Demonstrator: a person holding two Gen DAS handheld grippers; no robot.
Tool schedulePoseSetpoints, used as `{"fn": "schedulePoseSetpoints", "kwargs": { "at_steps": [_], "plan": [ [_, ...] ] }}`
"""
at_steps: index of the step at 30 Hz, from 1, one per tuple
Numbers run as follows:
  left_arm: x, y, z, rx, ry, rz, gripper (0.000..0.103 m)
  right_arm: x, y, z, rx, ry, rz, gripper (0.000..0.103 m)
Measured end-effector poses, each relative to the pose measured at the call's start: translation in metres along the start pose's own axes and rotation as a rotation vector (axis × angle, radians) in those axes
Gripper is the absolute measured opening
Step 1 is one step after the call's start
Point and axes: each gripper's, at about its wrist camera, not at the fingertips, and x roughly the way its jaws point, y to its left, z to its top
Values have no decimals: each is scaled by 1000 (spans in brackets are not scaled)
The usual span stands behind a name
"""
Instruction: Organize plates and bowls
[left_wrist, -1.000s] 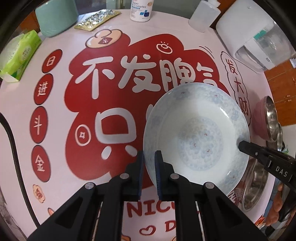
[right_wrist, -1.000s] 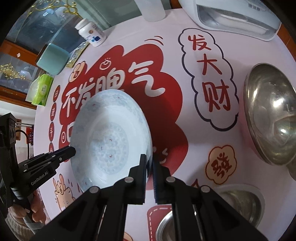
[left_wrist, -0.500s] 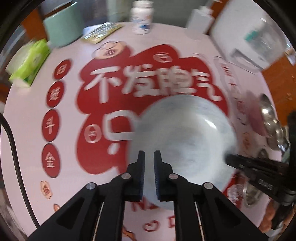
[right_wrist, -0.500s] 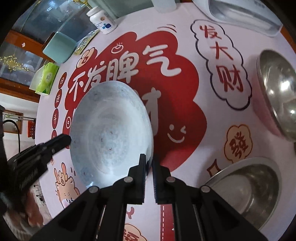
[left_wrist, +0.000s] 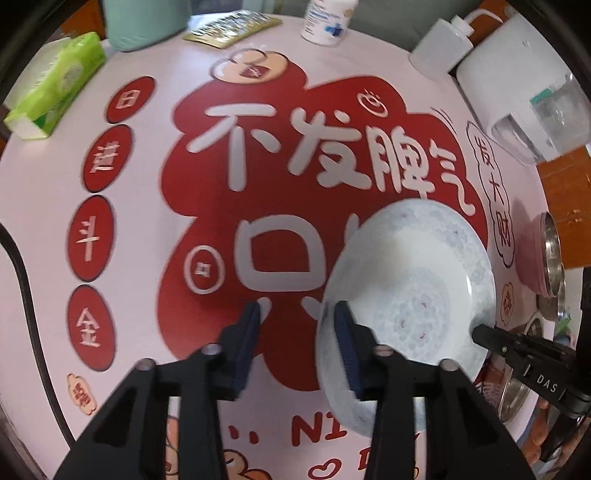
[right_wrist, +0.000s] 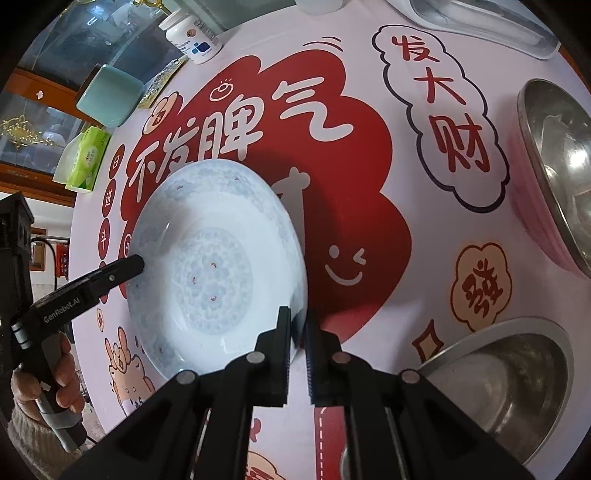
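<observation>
1. Now, nearest the left wrist camera, the left gripper (left_wrist: 293, 314) stands partly open: its jaws have just been opening, and the rim of the white patterned plate (left_wrist: 410, 295) they pinched a second ago is free. One pad sits over the plate's edge, the other over the red print of the tablecloth (left_wrist: 147, 221), neither pressing.
2. In the right wrist view the right gripper (right_wrist: 297, 325) is clamped thin on the plate's (right_wrist: 214, 269) near rim, as it was a second ago; it alone holds the plate.
3. The plate lies low over the middle of the cloth, with the smiley print beside it. I judge it set down or nearly so, the two-handed carry ending and the right grip due to let go next.
4. Further off, a steel bowl (right_wrist: 509, 384) sits near right and a pink-sided steel bowl (right_wrist: 554, 166) beyond it, both cut by the frame edge. Both probably still need sorting.
5. At the far edge stand a tissue pack (left_wrist: 55, 85), a white bottle (left_wrist: 327, 18) and a white appliance (left_wrist: 517, 92).
6. Whether the plate's foot touches the cloth is hidden beneath it. The left view is motion-blurred, and the bowls there are squeezed into slivers at the right edge.
</observation>
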Motion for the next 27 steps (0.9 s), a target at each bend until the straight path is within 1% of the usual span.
{"fn": "schedulePoseSetpoints", "kwargs": {
  "at_steps": [1, 3, 4, 7, 11, 17, 23, 27],
  "plan": [
    [2, -2, 1, 7, 5, -19, 23, 0, 1, 1, -2, 0, -1, 6],
    [3, -5, 1, 18, 5, -34, 16, 0, 1, 2, -7, 0, -2, 6],
    [5, -8, 1, 28, 4, -43, 9, 1, 1, 3, -8, 0, -2, 6],
    [4, -17, -2, 71, -11, -7, 9, 1, 1, 4, -12, -4, -7, 6],
    [4, -16, -6, 64, 7, -25, 8, 0, -1, 3, -10, 0, -6, 6],
    [-7, -12, -18, 52, 18, -23, 8, -8, 6, -6, -30, 0, -4, 6],
    [-41, -13, -41, 39, 25, -16, 8, -37, 22, -26, -60, -24, 17, 6],
    [-75, -14, -69, 42, 0, -9, 8, -59, 35, -51, -91, -35, 40, 6]
  ]
}}
